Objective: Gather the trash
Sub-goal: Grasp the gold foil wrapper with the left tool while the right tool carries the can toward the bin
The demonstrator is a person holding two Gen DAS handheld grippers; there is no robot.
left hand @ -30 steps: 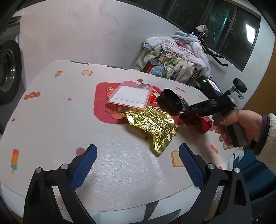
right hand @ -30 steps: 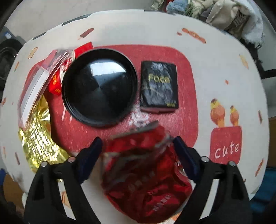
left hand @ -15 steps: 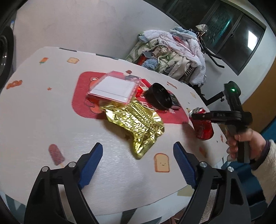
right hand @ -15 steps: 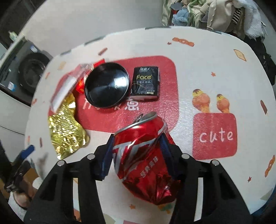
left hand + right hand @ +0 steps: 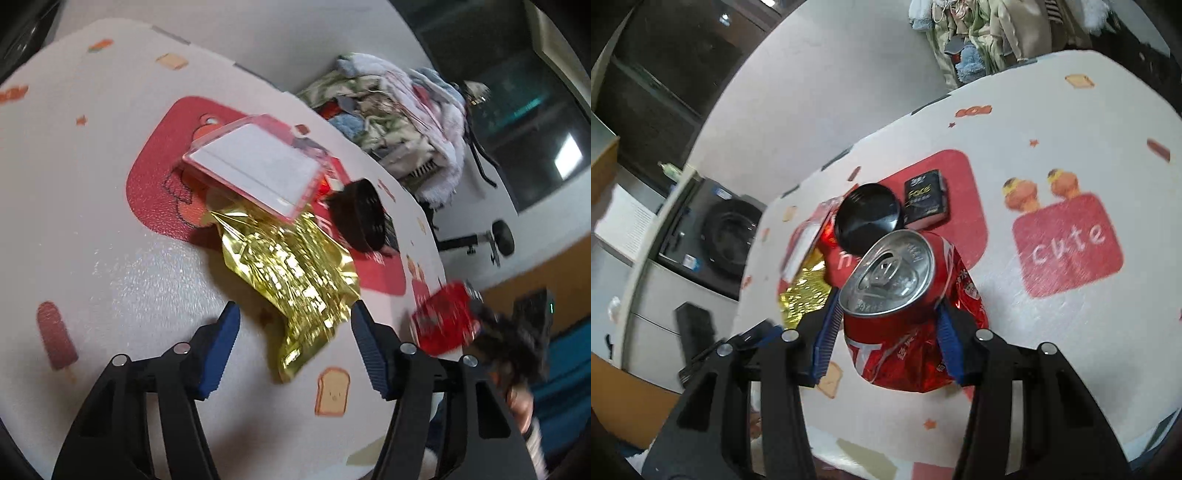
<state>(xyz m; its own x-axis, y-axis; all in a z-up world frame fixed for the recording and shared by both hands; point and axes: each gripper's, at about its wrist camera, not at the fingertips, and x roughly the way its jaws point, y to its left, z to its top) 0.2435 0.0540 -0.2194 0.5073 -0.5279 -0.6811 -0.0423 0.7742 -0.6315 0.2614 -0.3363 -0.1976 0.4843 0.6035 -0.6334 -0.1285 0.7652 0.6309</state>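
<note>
My right gripper (image 5: 886,332) is shut on a crushed red soda can (image 5: 905,314) and holds it above the table's near edge. The can also shows in the left wrist view (image 5: 445,319), blurred, at the right. My left gripper (image 5: 293,350) is open and empty, with its blue pads on either side of the near end of a crumpled gold foil wrapper (image 5: 295,277). The wrapper (image 5: 803,293) lies on the white table (image 5: 92,240). A clear plastic package with a pink rim (image 5: 255,164) lies over the wrapper's far end.
A black round lid (image 5: 868,218) and a black "Face" packet (image 5: 925,197) lie on the red mat (image 5: 960,177). The lid (image 5: 364,214) shows in the left view too. A pile of clothes (image 5: 399,118) stands beyond the table. A washing machine (image 5: 724,236) is left of it.
My right gripper has lifted the red can off the table and drawn it back toward the near edge. My left gripper has moved forward to the gold wrapper.
</note>
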